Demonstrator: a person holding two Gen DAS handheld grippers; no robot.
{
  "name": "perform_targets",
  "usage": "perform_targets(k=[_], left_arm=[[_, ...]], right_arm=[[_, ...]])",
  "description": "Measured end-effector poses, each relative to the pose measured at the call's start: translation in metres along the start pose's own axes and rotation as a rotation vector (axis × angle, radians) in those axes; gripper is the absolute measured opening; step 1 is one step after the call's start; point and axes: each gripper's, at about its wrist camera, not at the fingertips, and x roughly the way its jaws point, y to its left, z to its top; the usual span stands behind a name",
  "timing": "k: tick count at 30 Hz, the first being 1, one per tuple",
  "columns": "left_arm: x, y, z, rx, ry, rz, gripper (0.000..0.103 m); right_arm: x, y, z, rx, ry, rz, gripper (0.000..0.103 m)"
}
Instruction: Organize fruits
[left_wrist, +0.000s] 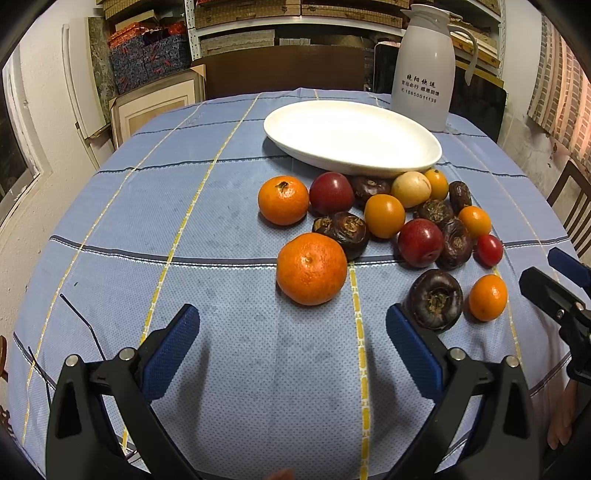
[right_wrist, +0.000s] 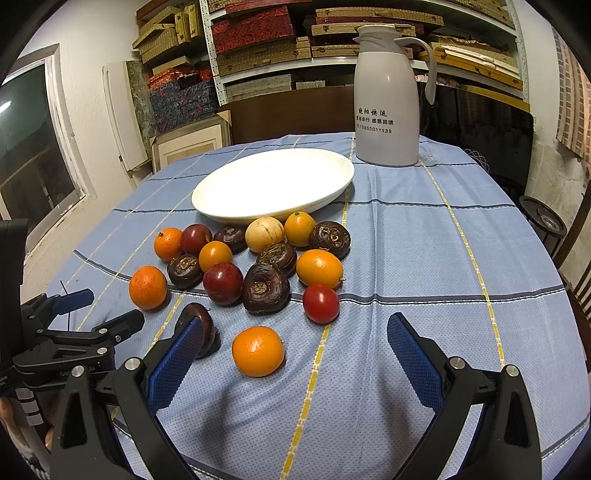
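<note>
Fruits (right_wrist: 258, 266) beside plate (right_wrist: 221, 206) | right tablecloth (right_wrist: 443, 258) bare

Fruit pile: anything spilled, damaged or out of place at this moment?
Nothing looks spilled or damaged. The white dish sits bare while all the fruit lies loose on the tablecloth before it. Both the left gripper and right gripper are open.

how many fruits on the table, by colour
orange fruits: 6
dark brown fruits: 6
dark red fruits: 2
bright red fruit: 1
pale yellow fruit: 1
total: 16
</note>
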Motion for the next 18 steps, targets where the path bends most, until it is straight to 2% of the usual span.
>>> perform_targets(k=[18], left_arm=[[0.0039, 0.0015, -0.0007, -0.002, 0.019, -0.001, 0.099]], right_arm=[[0.0006, 0.0015, 0.0002, -0.014, 0.008, -0.003, 0.1]])
